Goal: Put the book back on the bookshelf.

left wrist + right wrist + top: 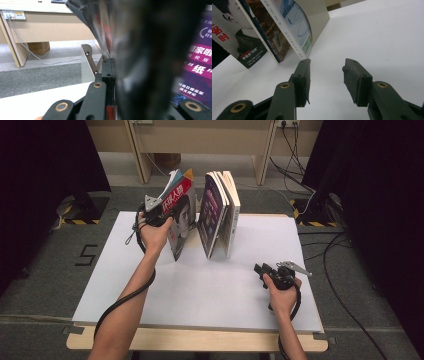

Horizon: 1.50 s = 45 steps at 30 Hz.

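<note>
While the left forearm stretches forward over the white table point(200, 290), the left hand point(152, 232) holds the left gripper point(161, 217) high against a magazine point(179, 217) with a red cover and a portrait on it. The jaws of this gripper are pressed together on the magazine's pages; in the left gripper view the dark, glossy sheets point(140, 62) stand right between the black jaws, blurred because they are so near. The magazine stands on its lower edge near the far middle of the table and leans to the left, with its top pages fanned out.

Just beside it, to the right, a small group of books point(220, 215) stands upright and leans a little; the nearest one has a purple cover point(197, 65). The magazine and the books are close at the bottom but apart at the top.

The right hand point(282, 295) rests low near the right front part of the table, well apart from the books. The right gripper point(325, 72) points toward them with its jaws spread and nothing between them; its pads are black and ribbed.

The table top is smooth and matt, with a pale wooden edge point(200, 340). Around it lies grey carpet point(45, 270) with black cables point(345, 305) on it.
</note>
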### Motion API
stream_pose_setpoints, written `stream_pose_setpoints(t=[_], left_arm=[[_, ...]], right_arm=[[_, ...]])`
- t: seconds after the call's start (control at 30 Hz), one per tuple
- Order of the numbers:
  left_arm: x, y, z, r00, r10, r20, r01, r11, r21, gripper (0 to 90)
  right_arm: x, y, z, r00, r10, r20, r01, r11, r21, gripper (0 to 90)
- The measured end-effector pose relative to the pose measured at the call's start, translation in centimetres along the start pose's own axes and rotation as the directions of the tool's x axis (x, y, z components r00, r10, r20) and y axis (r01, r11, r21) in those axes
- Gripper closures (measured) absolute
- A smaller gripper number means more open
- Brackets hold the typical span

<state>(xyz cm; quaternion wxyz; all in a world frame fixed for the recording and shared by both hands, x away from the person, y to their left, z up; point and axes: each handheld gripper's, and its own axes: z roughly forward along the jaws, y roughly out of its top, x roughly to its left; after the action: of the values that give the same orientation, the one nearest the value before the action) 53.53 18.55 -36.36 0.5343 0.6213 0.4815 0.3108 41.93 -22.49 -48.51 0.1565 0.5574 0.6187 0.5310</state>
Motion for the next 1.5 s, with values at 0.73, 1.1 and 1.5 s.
stream_pose_setpoints(t=[0.73,1.1,1.5], left_arm=[[-0.6,-0.5,0.4,0.9991,-0.011,-0.042,0.006,0.9927,-0.120,86.1],[0.1,-0.9,0.3,0.9987,-0.011,-0.050,0.005,0.9941,-0.108,77.3],[0.3,-1.1,-0.2,0.9988,-0.037,-0.034,0.033,0.9931,-0.113,55.0]], right_arm=[[-0.2,0.0,0.0,1.0000,0.000,0.001,0.000,1.0000,-0.003,57.3],[0.0,-0.1,0.0,1.0000,0.008,0.001,-0.008,1.0000,0.002,57.4],[-0.1,-0.1,-0.1,1.0000,0.007,0.003,-0.007,1.0000,-0.005,57.3]])
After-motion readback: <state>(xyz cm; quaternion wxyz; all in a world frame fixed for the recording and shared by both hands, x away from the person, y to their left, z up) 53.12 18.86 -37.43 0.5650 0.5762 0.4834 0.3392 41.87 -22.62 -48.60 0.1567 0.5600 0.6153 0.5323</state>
